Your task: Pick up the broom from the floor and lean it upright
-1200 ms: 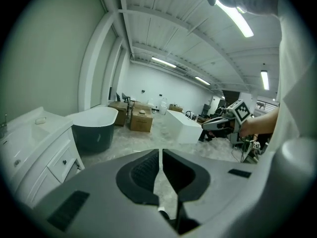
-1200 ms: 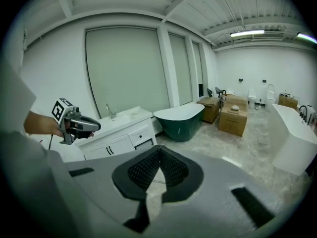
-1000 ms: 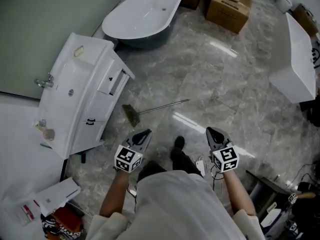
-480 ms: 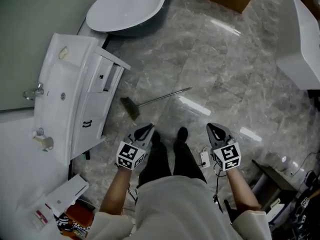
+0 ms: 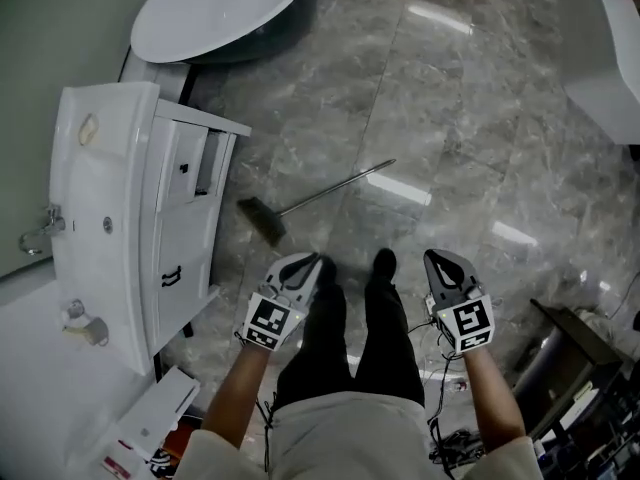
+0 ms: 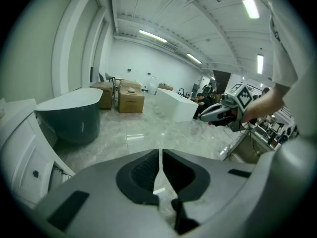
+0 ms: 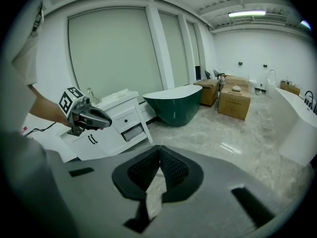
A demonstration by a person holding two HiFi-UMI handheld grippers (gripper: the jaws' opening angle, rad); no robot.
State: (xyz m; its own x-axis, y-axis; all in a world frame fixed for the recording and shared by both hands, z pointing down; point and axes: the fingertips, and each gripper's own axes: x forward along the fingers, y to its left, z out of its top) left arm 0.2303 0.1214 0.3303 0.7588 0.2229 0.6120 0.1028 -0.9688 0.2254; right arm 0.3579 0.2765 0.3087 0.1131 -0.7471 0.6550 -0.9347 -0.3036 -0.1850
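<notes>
The broom lies flat on the grey marble floor, with its bristle head [image 5: 263,219] near the white vanity and its thin metal handle [image 5: 340,184] running up and to the right. My left gripper [image 5: 318,261] hovers just below and right of the bristle head, apart from it. Its jaws are shut on nothing [image 6: 160,151]. My right gripper [image 5: 432,258] is level with it on the other side of the person's legs, well below the handle's far end. Its jaws meet at the tip with nothing between them [image 7: 159,148]. Each gripper shows in the other's view: the right gripper [image 6: 218,114] and the left gripper [image 7: 91,117].
A white vanity with sink and an open drawer [image 5: 110,218] stands at the left. A dark-sided bathtub [image 5: 215,13] is behind it. The person's dark trousers and shoes [image 5: 383,263] stand between the grippers. Another white tub [image 5: 610,48] is far right, a dark stand [image 5: 570,348] lower right.
Both grippers have come down towards the floor, and the head view has dropped closer with them. The broom lies where it did. Both pairs of jaws stay shut.
</notes>
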